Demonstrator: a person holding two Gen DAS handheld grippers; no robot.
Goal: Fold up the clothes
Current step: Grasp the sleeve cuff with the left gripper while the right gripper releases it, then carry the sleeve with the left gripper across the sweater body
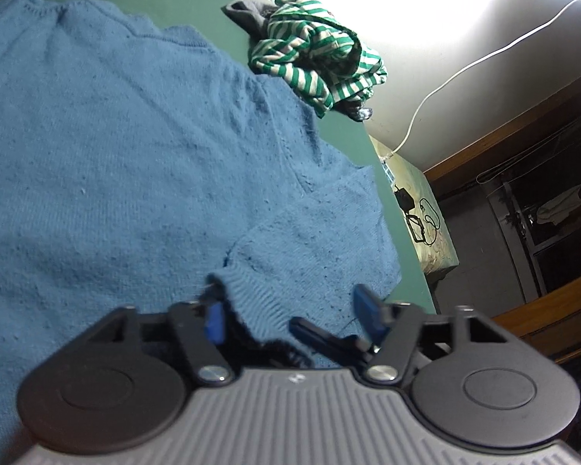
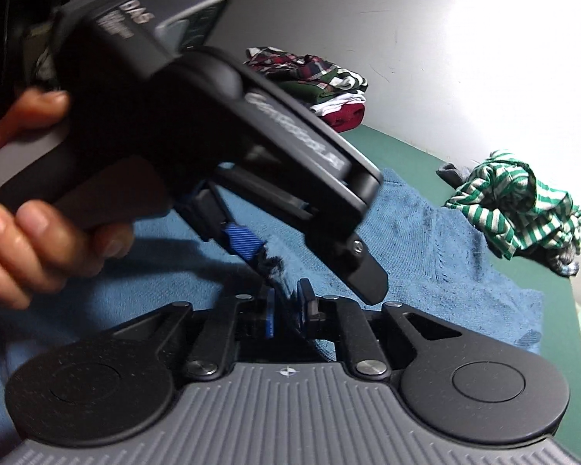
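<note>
The blue knitted sweater [image 1: 128, 162] lies spread on the green bed [image 1: 197, 7]. Its ribbed cuff [image 1: 255, 302] sits between the left gripper's [image 1: 290, 317] parted fingers; the right gripper [image 2: 286, 306], alongside, pinches the same knit.

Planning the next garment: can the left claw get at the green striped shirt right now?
Probably yes. The left claw is open, with only the sweater cuff lying between its fingers, and the striped shirt sits past the blue sweater on the green surface with nothing standing between.
</note>
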